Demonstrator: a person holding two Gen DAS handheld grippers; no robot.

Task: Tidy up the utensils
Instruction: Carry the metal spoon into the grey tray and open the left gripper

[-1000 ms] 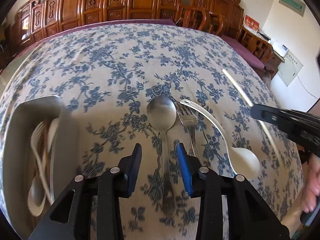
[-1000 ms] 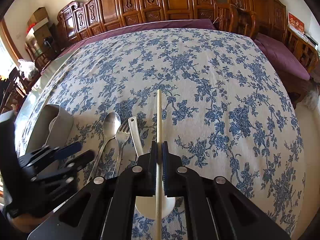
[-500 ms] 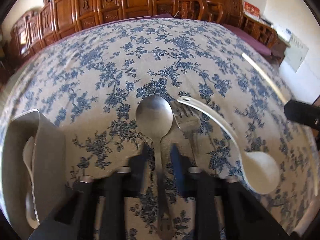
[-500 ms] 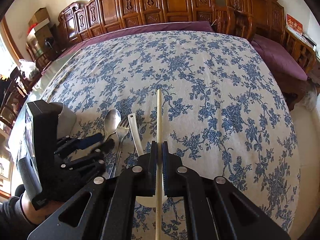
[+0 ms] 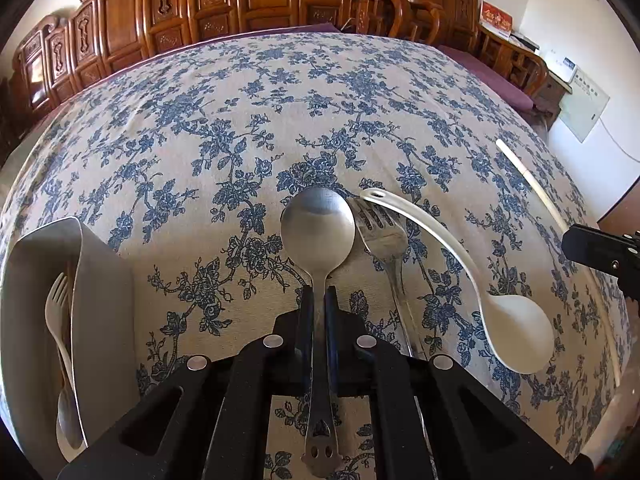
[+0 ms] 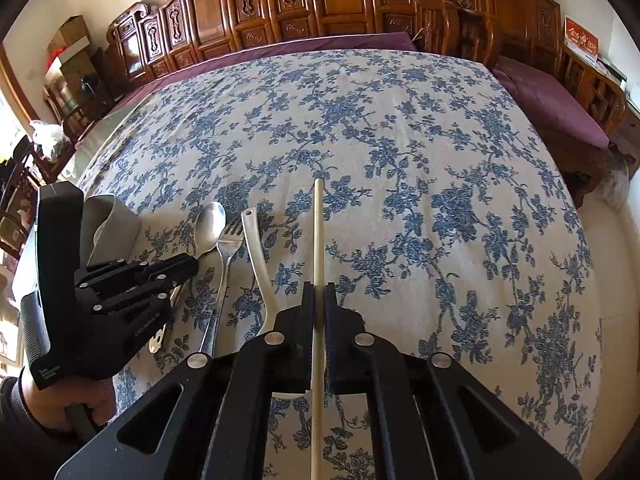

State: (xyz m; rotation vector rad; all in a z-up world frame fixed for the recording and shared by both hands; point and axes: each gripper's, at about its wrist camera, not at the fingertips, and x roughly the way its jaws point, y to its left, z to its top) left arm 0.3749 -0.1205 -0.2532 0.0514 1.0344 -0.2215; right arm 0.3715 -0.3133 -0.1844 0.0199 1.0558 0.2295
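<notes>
Left gripper (image 5: 319, 294): fingers closed on the spoon (image 5: 318, 228) handle, the spoon on the table (image 5: 280, 120).
Right gripper (image 6: 319, 292): fingers clamped on a chopstick (image 6: 318, 232).
Fork (image 5: 384, 240): just right of the spoon.
White spoon (image 5: 516, 332): beside the fork.
Holder (image 5: 96, 300): far left, utensils inside.

- We are seeing the spoon (image 5: 318, 228), fork (image 5: 384, 236) and ladle (image 5: 516, 336) lying side by side on the bench (image 5: 320, 112).
- We are finding the holder (image 5: 48, 288) sitting left of them.

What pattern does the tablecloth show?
Blue flowers on beige, across the tablecloth; clearest in the right wrist view.
</notes>
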